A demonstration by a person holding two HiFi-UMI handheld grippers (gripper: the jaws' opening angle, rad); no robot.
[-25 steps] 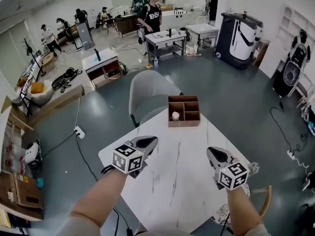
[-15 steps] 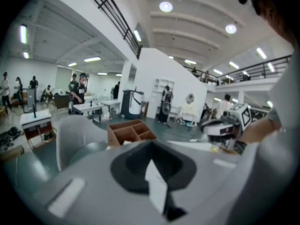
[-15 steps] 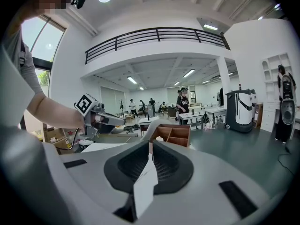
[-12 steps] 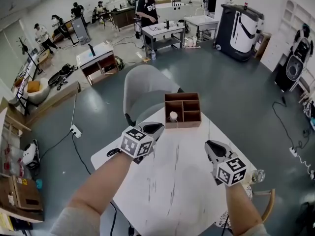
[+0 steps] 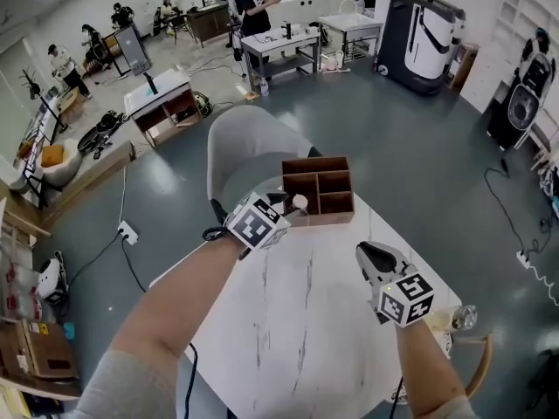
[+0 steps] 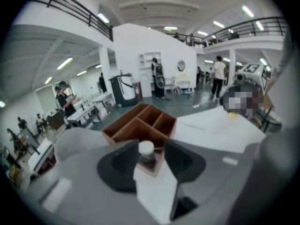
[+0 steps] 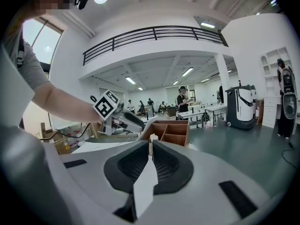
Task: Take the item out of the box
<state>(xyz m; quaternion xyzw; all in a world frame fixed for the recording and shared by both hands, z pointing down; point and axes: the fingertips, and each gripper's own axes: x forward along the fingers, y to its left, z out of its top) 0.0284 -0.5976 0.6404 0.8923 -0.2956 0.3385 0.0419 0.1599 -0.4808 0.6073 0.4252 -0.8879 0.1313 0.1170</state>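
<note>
A brown wooden box (image 5: 320, 188) with several compartments stands at the far edge of the white table (image 5: 297, 330). A small bottle with a white cap (image 5: 300, 202) stands upright in its near left compartment. My left gripper (image 5: 289, 206) reaches up to that compartment. In the left gripper view the bottle (image 6: 146, 156) stands between the jaws, which are opening, and the pads (image 6: 120, 167) do not press on it. My right gripper (image 5: 366, 250) hovers shut over the table's right side with nothing in it; its closed jaws (image 7: 151, 145) point toward the box (image 7: 168, 131).
A grey chair (image 5: 248, 151) stands just behind the table's far edge, beside the box. A small clear object (image 5: 462, 318) sits at the table's right edge. Workbenches, a white machine (image 5: 428, 42) and several people are far off across the grey floor.
My left gripper has moved forward from the table's middle left to the box and its jaws have parted around the bottle. The right gripper has barely shifted.
</note>
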